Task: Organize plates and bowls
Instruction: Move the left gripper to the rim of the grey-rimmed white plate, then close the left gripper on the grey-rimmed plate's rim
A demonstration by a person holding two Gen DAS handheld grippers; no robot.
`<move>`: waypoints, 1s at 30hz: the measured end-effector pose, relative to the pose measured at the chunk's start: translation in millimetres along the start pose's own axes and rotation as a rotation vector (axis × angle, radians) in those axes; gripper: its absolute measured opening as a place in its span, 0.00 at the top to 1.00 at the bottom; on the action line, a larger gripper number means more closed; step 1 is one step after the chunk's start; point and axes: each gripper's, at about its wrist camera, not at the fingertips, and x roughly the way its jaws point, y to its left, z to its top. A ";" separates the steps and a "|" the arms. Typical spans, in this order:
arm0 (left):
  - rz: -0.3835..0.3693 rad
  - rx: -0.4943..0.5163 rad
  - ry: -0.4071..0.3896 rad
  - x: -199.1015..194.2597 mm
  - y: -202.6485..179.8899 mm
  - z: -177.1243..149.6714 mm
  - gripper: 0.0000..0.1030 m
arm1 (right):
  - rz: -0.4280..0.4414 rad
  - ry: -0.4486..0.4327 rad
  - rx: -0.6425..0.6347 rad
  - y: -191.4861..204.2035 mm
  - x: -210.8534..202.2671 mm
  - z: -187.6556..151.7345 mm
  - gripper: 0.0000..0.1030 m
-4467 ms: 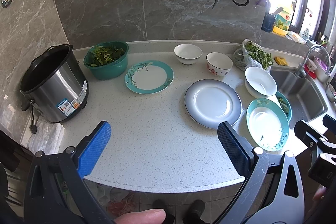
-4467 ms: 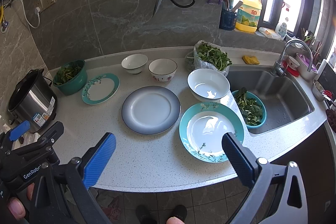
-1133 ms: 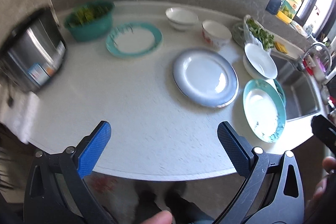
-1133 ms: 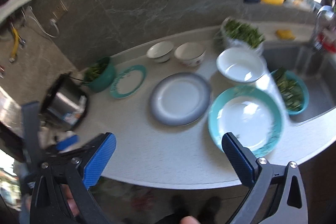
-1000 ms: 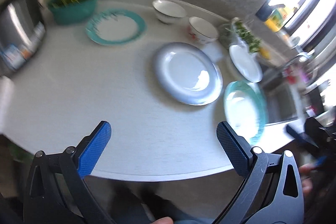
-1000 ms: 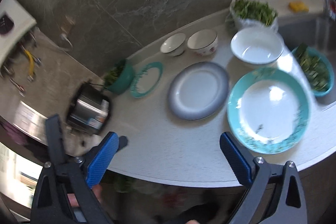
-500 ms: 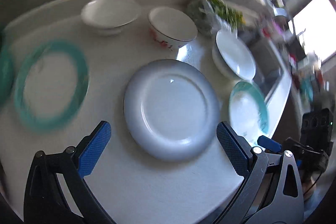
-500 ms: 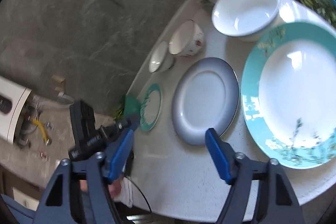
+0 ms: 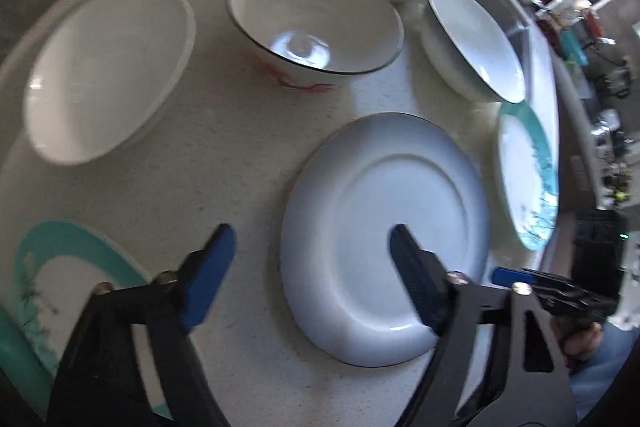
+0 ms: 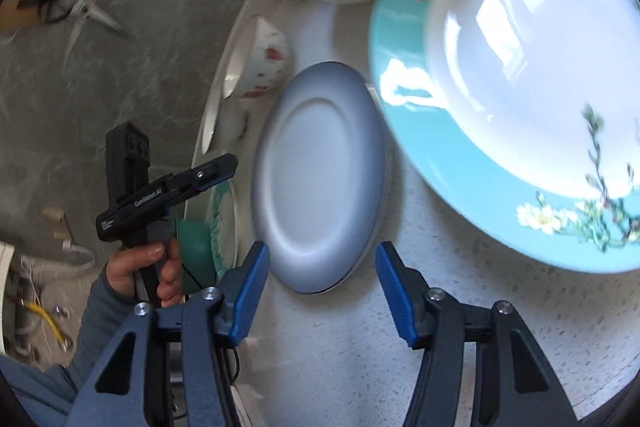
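Left wrist view: both grippers, left gripper (image 9: 308, 267) and right gripper (image 10: 322, 277), half-open and empty, have been closing astride the grey plate (image 9: 384, 239), presumably to lift it for stacking.

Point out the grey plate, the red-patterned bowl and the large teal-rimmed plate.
grey plate (image 9: 384, 239), left wrist view, centre well.
red-patterned bowl (image 9: 316, 23), left wrist view, inner wall.
large teal-rimmed plate (image 10: 520, 75), right wrist view, white centre.

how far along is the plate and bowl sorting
Nothing looks stacked yet. The grey-rimmed white plate, large teal-rimmed floral plate, red-patterned white bowl and plain white bowl each sit apart on the speckled counter. Both the left gripper and right gripper have just been closing, empty, around the grey plate's edges. All grouping remains.
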 end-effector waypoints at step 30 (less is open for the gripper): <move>-0.042 0.107 0.105 22.8 7.0 2.8 0.71 | 0.026 -0.157 0.083 -8.2 14.6 18.0 0.48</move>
